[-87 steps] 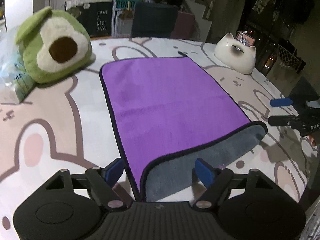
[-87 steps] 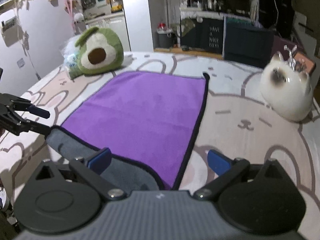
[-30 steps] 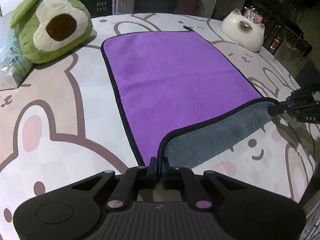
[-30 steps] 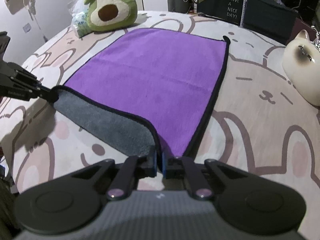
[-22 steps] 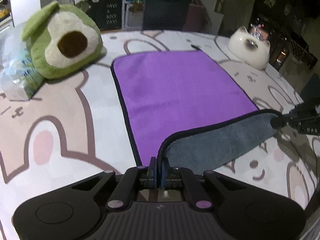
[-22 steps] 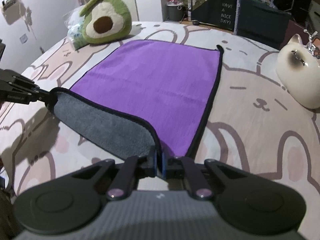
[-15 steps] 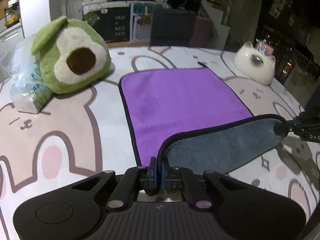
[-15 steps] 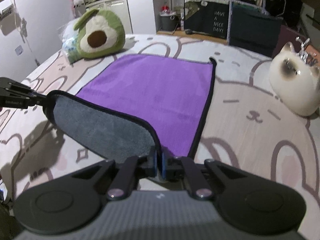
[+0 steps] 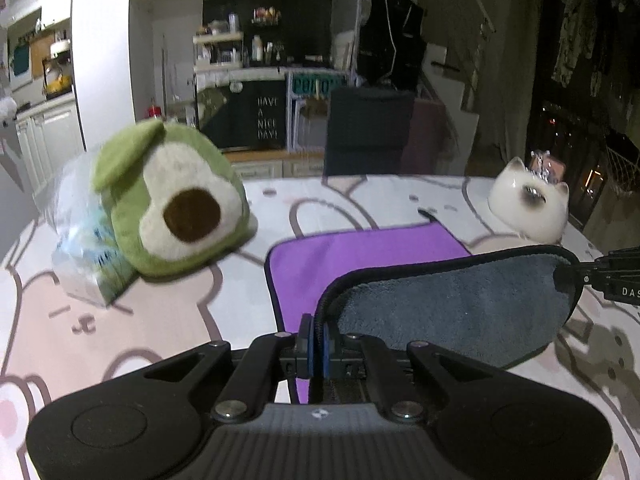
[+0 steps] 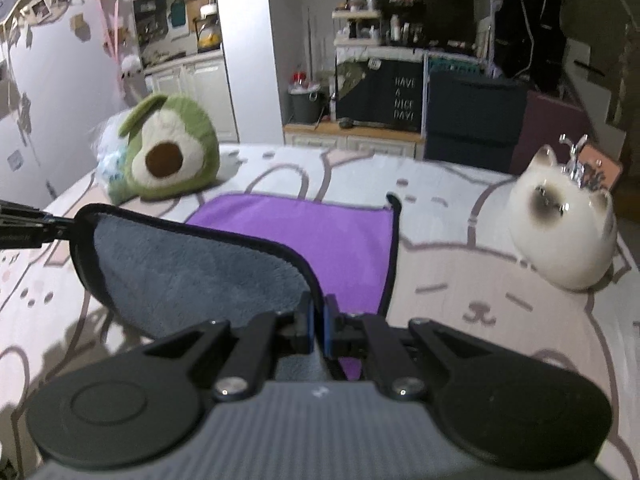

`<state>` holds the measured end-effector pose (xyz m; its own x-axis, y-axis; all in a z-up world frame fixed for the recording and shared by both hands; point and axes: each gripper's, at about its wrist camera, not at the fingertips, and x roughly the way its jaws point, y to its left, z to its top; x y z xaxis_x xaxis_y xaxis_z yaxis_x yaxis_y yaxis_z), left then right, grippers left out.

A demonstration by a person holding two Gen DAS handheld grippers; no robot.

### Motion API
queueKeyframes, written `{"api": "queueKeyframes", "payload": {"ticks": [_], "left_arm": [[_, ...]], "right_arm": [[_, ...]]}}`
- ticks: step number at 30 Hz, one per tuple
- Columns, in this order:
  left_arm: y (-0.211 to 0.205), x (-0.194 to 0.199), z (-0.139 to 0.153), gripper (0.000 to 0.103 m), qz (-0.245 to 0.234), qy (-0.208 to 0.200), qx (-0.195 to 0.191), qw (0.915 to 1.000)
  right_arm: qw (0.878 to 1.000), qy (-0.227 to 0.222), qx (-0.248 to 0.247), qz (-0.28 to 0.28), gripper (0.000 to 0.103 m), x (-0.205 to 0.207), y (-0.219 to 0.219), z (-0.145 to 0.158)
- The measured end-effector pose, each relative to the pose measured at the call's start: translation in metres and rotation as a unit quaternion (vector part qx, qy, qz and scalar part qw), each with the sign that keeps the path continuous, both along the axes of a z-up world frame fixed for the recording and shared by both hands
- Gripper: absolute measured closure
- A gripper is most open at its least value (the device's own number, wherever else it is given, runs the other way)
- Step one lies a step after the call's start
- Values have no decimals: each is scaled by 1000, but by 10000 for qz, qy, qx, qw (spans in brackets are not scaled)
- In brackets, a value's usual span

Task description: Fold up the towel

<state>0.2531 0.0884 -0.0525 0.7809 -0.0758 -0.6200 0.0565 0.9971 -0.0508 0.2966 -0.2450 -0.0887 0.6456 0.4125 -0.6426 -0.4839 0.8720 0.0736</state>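
Observation:
A purple towel (image 9: 360,256) with a grey underside and black hem lies on the cartoon-print table. Its near edge is lifted and curled over, grey side (image 9: 452,304) showing. My left gripper (image 9: 316,340) is shut on the near left corner. My right gripper (image 10: 318,326) is shut on the near right corner of the towel (image 10: 320,240). The right gripper also shows at the right edge of the left wrist view (image 9: 576,274), and the left gripper at the left edge of the right wrist view (image 10: 68,222). The far half of the towel lies flat.
A green avocado plush (image 9: 168,200) and a plastic-wrapped pack (image 9: 80,248) sit at the far left of the table. A white cat-shaped ceramic (image 9: 528,204) stands at the far right. The table (image 9: 120,320) has a pink bear-print cloth. Kitchen furniture stands behind.
Both grippers closed on the towel's near corners, then lifted them and carried the near edge up and forward, so more grey underside shows and less purple is visible.

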Motion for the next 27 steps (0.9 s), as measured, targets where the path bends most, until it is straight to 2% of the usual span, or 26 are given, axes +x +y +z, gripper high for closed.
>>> {"api": "queueKeyframes", "payload": {"ticks": [8,14,21,27], "left_arm": [[1,22,15,98,38,-406,55,9992],[3,42,17,98,28,-553,85,9984],[10,75,12,98,79,-614,14,9981],[15,102,1,98,92,-493,-30,9987]], "right_arm": [[9990,-329,200,-225,97,25,6,13],[9975,-482,346,-387,97,50,9,17],[9967,-607,298,-440,97,73,15,13],[9971,-542,301,-452,97,92,23,7]]}}
